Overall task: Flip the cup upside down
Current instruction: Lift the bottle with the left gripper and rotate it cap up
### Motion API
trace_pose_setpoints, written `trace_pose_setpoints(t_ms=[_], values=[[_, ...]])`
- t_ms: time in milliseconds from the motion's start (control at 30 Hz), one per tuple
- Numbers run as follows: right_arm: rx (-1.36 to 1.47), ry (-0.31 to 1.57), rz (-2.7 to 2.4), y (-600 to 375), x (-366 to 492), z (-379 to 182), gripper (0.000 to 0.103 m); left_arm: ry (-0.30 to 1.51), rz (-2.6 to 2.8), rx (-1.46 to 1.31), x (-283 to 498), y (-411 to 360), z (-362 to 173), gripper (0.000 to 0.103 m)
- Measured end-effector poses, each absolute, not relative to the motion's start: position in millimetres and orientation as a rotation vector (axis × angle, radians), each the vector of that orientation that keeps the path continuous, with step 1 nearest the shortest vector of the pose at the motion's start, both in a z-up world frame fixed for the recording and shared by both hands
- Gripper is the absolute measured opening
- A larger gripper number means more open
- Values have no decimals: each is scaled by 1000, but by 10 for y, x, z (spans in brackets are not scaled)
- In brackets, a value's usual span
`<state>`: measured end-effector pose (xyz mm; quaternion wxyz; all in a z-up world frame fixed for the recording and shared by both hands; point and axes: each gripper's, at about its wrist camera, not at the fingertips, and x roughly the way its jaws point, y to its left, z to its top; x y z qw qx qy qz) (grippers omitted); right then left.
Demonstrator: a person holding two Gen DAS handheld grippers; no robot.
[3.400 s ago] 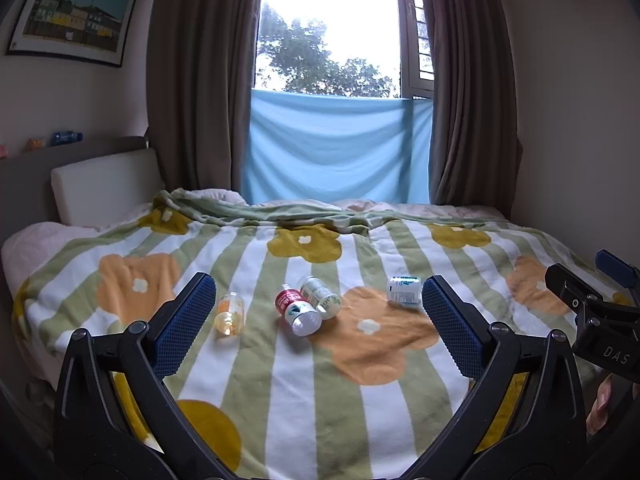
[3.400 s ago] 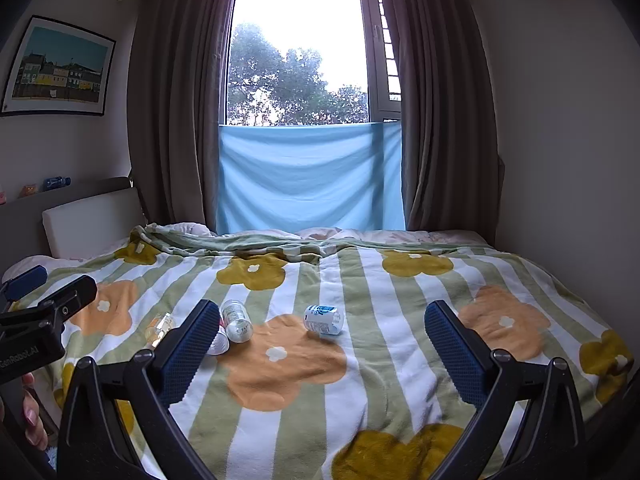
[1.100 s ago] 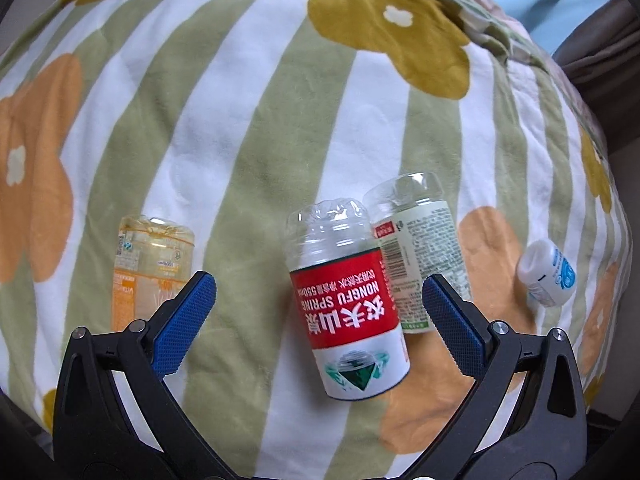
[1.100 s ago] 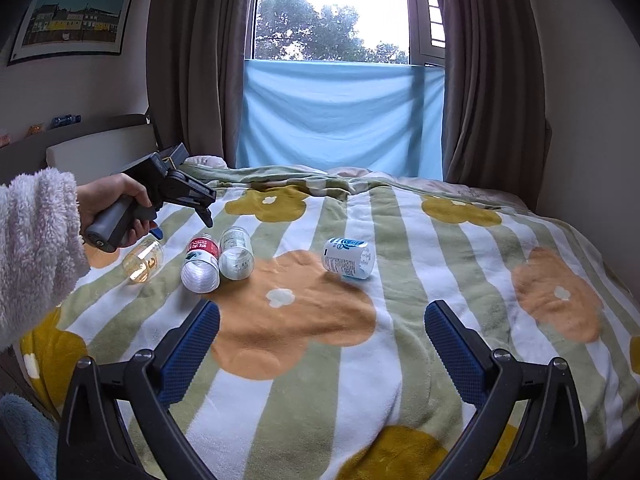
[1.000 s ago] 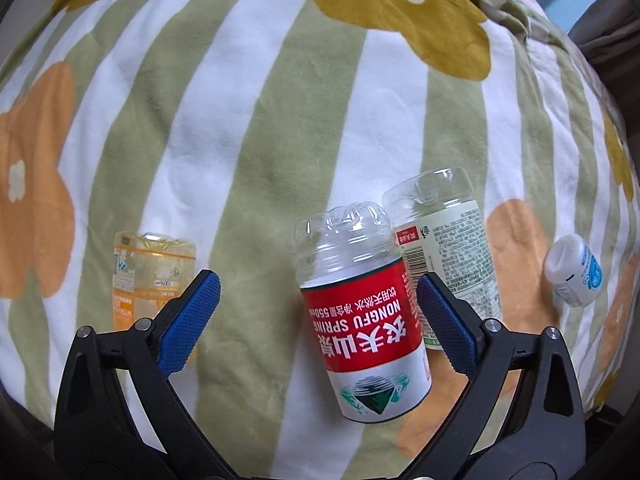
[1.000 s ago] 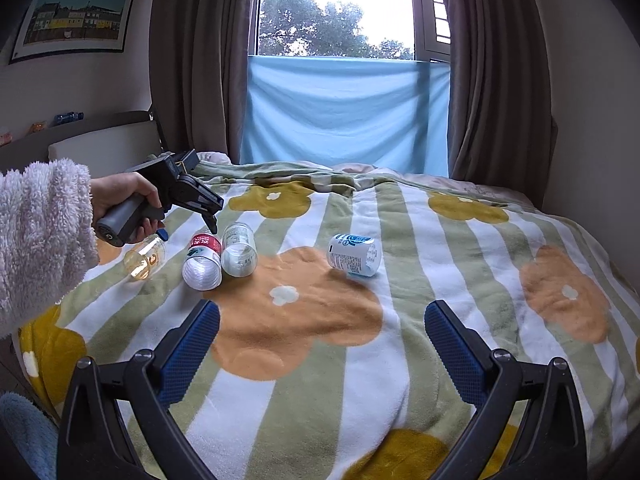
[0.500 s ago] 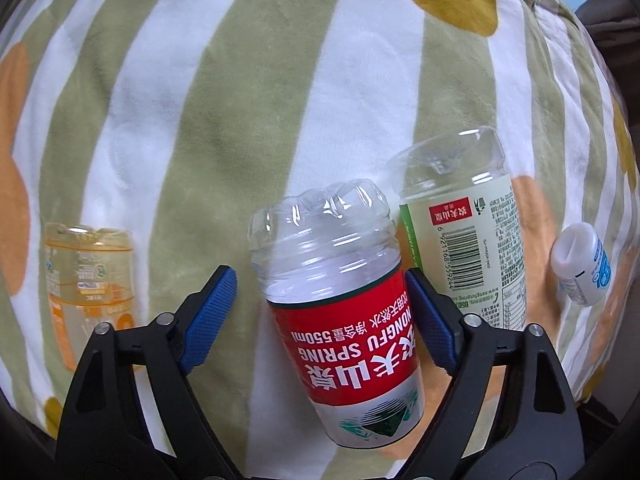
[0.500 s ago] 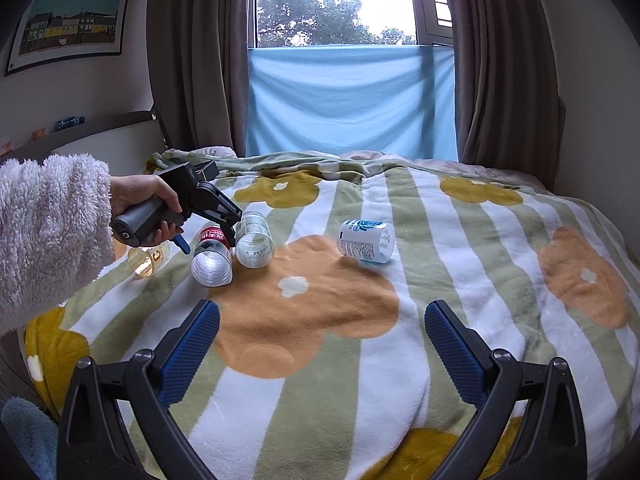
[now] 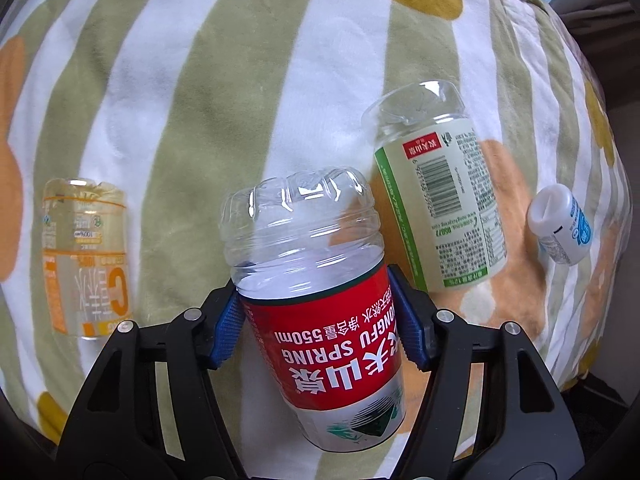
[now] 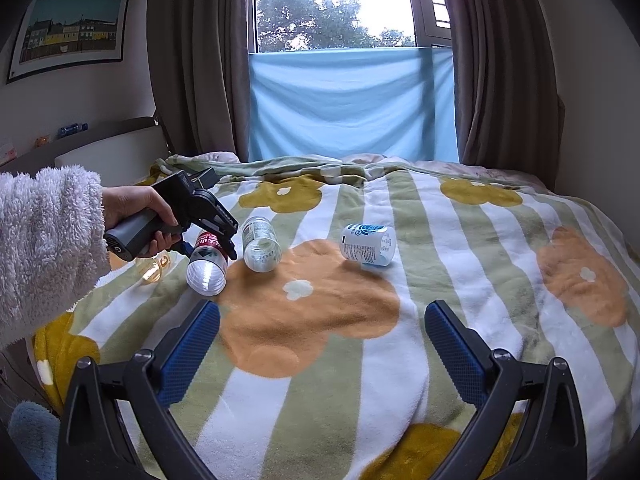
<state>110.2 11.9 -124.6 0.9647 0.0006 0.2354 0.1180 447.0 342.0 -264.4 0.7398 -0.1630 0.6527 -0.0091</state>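
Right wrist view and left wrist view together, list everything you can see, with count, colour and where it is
Red-label cup: 1, clear, on its side, gripped.
Green-label cup: 1, clear, lying just right of it.
Orange-label cup: 1, yellowish, lying far left.
White bottle: 1, blue print, lying farthest right.
Blanket: 1, green-white stripes, orange and yellow flowers, over bed.
Curtains: 2, brown, flanking window.
Blue cloth: 1, across lower window.
Picture: 1, left wall.
Left tongs: shut on red-label cup.
Right tongs: open, above blanket.
Hand: 1, fluffy white sleeve.
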Motion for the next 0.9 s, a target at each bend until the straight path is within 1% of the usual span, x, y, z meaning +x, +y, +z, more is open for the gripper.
trace_pose_setpoints(t_ms=[133, 367, 467, 667, 767, 900], values=[[20, 462, 248, 95, 1001, -1143, 102, 1434, -84, -298, 4204, 3262, -2408, 62], [68, 432, 237, 34, 742, -922, 102, 1440, -213, -188, 3403, 2629, -2190, 62], [65, 443, 241, 29, 637, -853, 102, 1443, -257, -152, 3113, 2361, -2176, 62], [82, 463, 262, -15, 440, -821, 102, 1444, -312, -92, 2727, 1879, -2269, 62], [87, 464, 262, -64, 341, -812, 102, 1482, -341, -119, 2726, 1669, -2453, 62], [69, 465, 247, -132, 273, -808, 102, 1505, -334, -60, 2761, 1424, -2645, 62]])
